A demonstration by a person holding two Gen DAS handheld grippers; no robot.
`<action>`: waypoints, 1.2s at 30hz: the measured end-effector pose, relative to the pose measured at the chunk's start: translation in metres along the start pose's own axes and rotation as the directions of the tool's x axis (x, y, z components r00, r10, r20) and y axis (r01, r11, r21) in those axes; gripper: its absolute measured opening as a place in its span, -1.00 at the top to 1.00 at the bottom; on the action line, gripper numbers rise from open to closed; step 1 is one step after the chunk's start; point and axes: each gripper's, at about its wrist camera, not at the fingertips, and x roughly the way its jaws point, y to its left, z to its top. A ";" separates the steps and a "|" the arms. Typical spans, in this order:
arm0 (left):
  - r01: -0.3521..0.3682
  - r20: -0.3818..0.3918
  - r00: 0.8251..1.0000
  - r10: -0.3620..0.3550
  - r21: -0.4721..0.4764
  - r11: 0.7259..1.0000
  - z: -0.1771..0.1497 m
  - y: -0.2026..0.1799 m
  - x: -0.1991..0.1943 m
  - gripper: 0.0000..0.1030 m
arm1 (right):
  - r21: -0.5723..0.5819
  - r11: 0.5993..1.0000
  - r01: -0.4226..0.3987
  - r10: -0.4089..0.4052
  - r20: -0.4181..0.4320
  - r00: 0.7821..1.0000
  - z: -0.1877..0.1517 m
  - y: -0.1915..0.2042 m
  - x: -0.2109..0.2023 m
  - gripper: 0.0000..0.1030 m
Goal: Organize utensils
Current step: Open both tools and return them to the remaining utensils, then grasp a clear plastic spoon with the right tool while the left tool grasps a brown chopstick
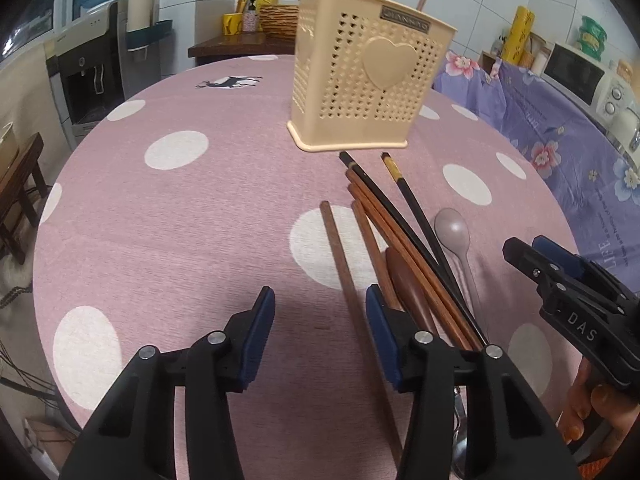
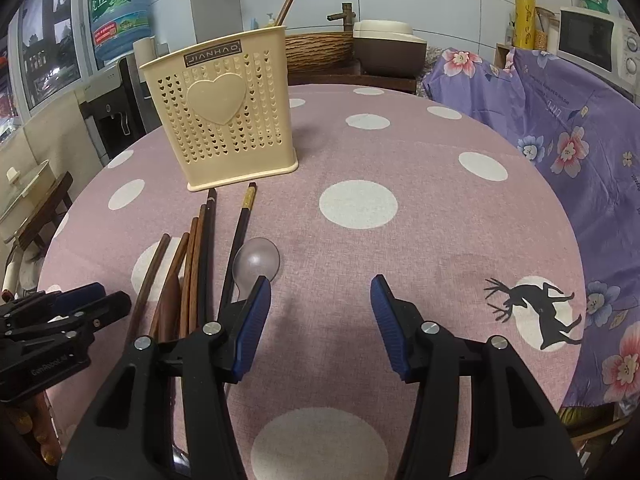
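The surface (image 2: 440, 220) wears a dusty pink cloth with white dots and a black deer print (image 2: 536, 308); the holder (image 2: 224, 116) is cream, pierced with small hearts; chopsticks (image 1: 400, 240) are brown and black, the spoon (image 2: 256, 260) pale pink, both tools black with blue pads (image 2: 252, 328)

Round tabletop (image 2: 440, 220) and the things on it

A pink cloth with white dots covered it. A cream utensil holder (image 2: 224, 120) stood upright; just before it lay brown chopsticks (image 2: 192, 264), black chopsticks (image 2: 240, 240), a pale spoon (image 2: 256, 260) and a brown wooden spoon (image 1: 408, 280).
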 end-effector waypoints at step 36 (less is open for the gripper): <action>-0.071 -0.004 0.997 0.071 0.068 0.995 0.015 0.005 0.016 0.75 | -0.125 0.992 -0.032 0.013 -0.147 0.989 -0.003 0.038 0.027 0.69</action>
